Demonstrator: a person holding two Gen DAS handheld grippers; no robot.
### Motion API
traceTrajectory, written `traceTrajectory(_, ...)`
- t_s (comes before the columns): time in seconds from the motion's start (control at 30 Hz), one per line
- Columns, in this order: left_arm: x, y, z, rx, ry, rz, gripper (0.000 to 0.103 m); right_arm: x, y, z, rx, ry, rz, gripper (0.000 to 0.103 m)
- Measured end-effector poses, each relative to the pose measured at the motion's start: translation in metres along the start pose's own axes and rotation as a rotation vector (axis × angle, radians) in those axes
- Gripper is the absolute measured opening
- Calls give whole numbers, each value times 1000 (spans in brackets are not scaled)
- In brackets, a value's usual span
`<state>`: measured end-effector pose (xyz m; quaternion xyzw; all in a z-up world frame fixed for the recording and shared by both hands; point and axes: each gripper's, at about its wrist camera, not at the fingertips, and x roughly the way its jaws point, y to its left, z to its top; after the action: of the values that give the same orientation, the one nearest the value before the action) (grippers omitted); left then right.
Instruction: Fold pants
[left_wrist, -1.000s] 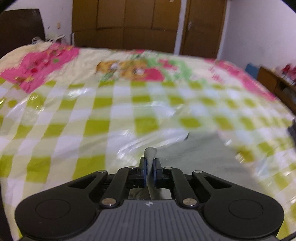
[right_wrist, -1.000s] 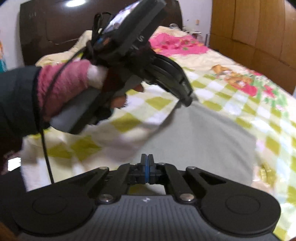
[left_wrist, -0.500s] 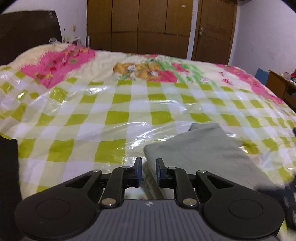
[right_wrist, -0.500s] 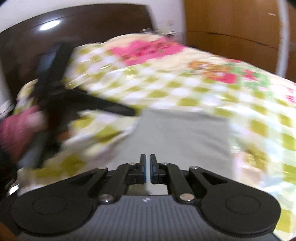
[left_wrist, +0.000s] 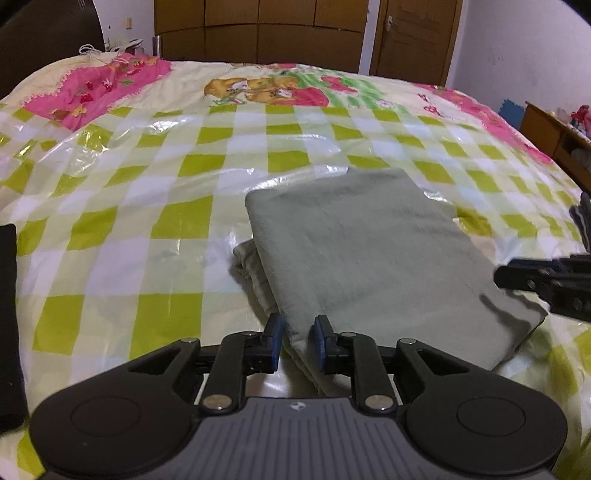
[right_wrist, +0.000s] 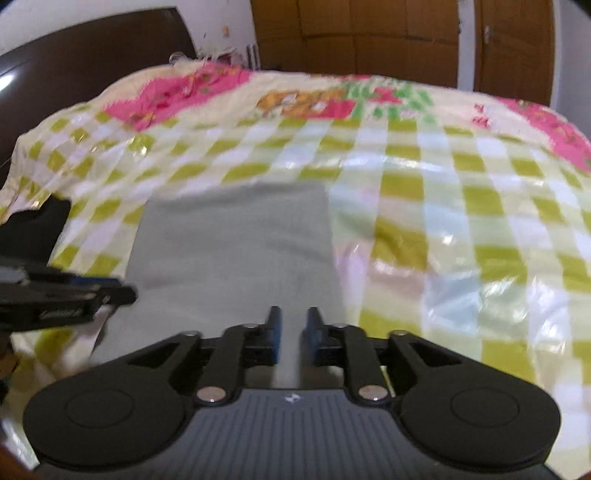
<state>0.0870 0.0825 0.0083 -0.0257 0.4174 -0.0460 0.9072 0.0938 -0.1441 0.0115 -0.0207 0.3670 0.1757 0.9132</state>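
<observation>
Checked bedspread (left_wrist: 110, 229) carries pants (left_wrist: 354, 251), folded flat. Left gripper (left_wrist: 297, 341) and right gripper (right_wrist: 292, 334): fingers spread, holding nothing; fold apparently complete.

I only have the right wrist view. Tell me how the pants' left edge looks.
Observer: In the left wrist view, the pants show layers peeking out along that edge, not flush.
Operator: Report the left gripper's state.
Observer: The left gripper is open, with the near edge of the pants between its fingers.
Operator: Say what lies off my left side.
Observer: A dark object sits at the bed's edge, apart from the pants; I cannot tell what it is.
</observation>
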Motion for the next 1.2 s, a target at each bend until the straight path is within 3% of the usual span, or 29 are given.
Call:
traceTrajectory(0.03, 1, -1, 0, 3, 3, 0, 35, 4, -3, 3, 1, -9, -9, 30)
traceTrajectory(0.1, 7, 0, -1, 7, 12, 0, 36, 19, -10, 9, 14, -5, -10, 31)
traceTrajectory(0.27, 17, 3, 1, 6, 15, -24, 36, 46, -13, -1, 78, 86, 33, 38)
traceTrajectory(0.5, 34, 7, 10, 43, 18, -73, 36, 31, -8, -13, 91, 107, 21, 38)
traceTrajectory(0.63, 37, 19, 11, 61, 16, -111, 48, 21, 1, -21, 75, 129, 8, 38)
traceTrajectory(0.7, 32, 26, 13, 60, 19, -124, 49, 16, 7, -20, 43, 125, -24, 37)
traceTrajectory(0.87, 4, 30, 9, 81, -42, -82, 48, 0, 12, -4, 31, 53, -59, 36)
traceTrajectory(0.97, 0, 30, 4, 59, -39, -79, 48, 3, 26, 8, -27, 27, -35, 37)
traceTrajectory(1.2, -1, 18, -10, 51, 9, -51, 45, 73, 65, 53, -101, 44, 85, 36)
